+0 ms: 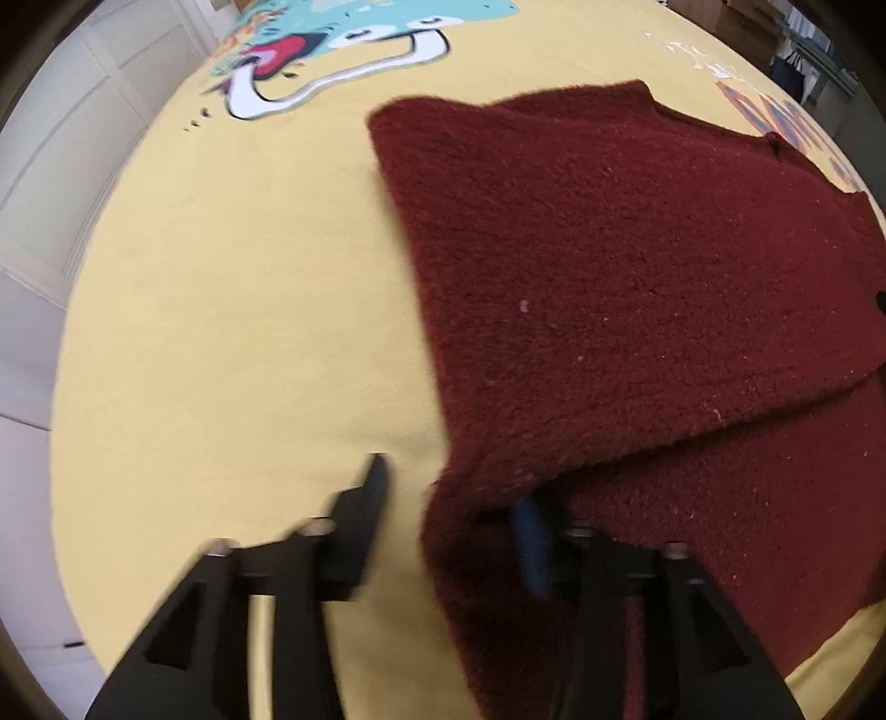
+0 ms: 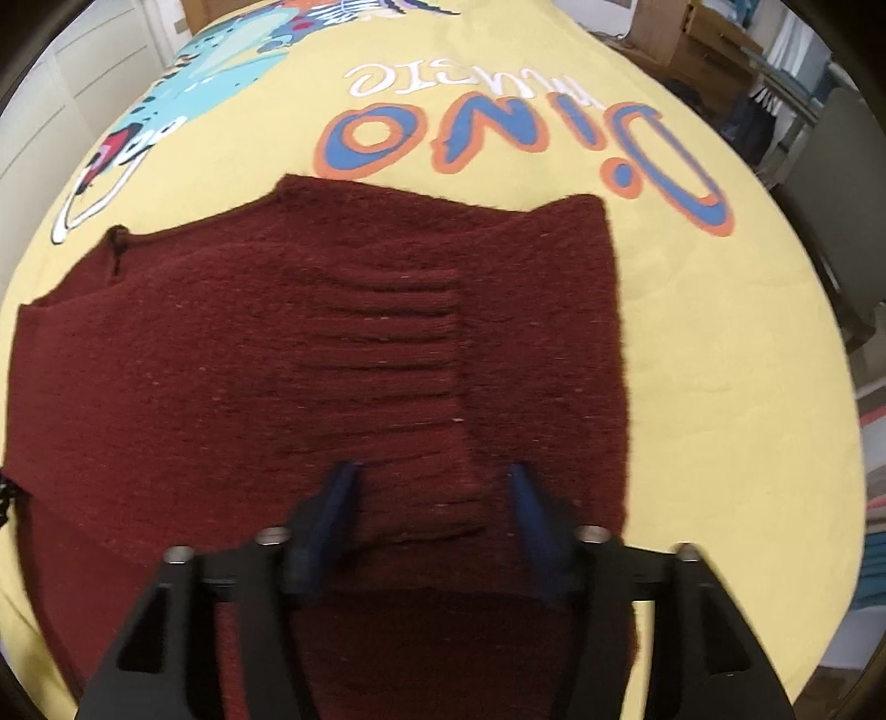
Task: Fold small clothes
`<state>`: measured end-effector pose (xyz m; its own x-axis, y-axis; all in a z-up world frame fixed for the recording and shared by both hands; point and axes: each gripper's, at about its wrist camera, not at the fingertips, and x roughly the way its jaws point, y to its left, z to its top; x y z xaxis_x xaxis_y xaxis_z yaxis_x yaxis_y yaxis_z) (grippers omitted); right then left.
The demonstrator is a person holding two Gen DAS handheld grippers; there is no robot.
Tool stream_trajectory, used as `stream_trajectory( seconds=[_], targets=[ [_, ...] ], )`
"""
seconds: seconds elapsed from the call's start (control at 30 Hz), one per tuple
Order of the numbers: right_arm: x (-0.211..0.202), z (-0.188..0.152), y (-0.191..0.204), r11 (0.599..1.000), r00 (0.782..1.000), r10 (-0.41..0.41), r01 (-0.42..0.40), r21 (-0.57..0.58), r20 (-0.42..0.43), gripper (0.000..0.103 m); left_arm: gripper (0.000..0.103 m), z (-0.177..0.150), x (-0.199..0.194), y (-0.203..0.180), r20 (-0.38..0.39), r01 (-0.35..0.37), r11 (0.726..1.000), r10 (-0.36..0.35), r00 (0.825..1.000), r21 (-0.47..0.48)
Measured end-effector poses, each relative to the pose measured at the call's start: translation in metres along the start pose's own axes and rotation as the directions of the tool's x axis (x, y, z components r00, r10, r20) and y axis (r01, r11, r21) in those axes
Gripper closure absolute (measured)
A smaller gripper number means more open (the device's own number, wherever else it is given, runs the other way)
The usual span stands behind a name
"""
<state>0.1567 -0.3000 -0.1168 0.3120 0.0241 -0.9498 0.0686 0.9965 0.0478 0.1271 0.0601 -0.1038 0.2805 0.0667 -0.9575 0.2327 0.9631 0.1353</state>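
A small dark red knitted sweater (image 1: 637, 288) lies partly folded on a yellow bed cover (image 1: 232, 310). In the left wrist view my left gripper (image 1: 454, 498) is open at the sweater's near left edge; its left finger sits over the bare cover and its right finger is under a raised fold of the knit. In the right wrist view the sweater (image 2: 277, 360) fills the middle, with a ribbed cuff (image 2: 398, 387) folded across it. My right gripper (image 2: 432, 493) is open, its blue fingertips (image 2: 343, 493) either side of the cuff's near end.
The cover carries a dinosaur cartoon (image 1: 332, 50) and the word "Dino" (image 2: 498, 144) beyond the sweater. White cupboard doors (image 1: 50, 183) stand at the left. Shelves and hanging clothes (image 2: 775, 83) are at the far right.
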Motion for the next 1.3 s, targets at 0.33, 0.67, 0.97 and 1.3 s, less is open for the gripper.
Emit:
stream_trajectory(
  seconds=[0.33, 0.67, 0.97, 1.3],
  targets=[
    [-0.074, -0.006, 0.007, 1.000, 0.984, 0.004, -0.001, -0.021, 0.176, 0.000, 0.001, 0.012, -0.079, -0.002, 0.160, 0.132, 0.989, -0.121, 0.980, -0.061],
    [-0.053, -0.016, 0.078, 0.994, 0.979, 0.014, 0.009, -0.112, 0.205, 0.000, 0.001, 0.037, -0.017, -0.072, 0.291, 0.037, 0.999, -0.044, 0.956, 0.030],
    [0.003, -0.025, 0.081, 0.989, 0.987, 0.022, 0.002, -0.148, 0.159, 0.000, 0.001, 0.025, 0.025, -0.076, 0.288, -0.004, 1.000, 0.000, 0.958, 0.012],
    [0.016, -0.025, 0.011, 0.998, 0.988, 0.054, -0.051, -0.022, 0.148, 0.000, 0.001, 0.012, 0.027, -0.057, 0.306, 0.065, 0.997, -0.050, 0.951, -0.040]
  ],
)
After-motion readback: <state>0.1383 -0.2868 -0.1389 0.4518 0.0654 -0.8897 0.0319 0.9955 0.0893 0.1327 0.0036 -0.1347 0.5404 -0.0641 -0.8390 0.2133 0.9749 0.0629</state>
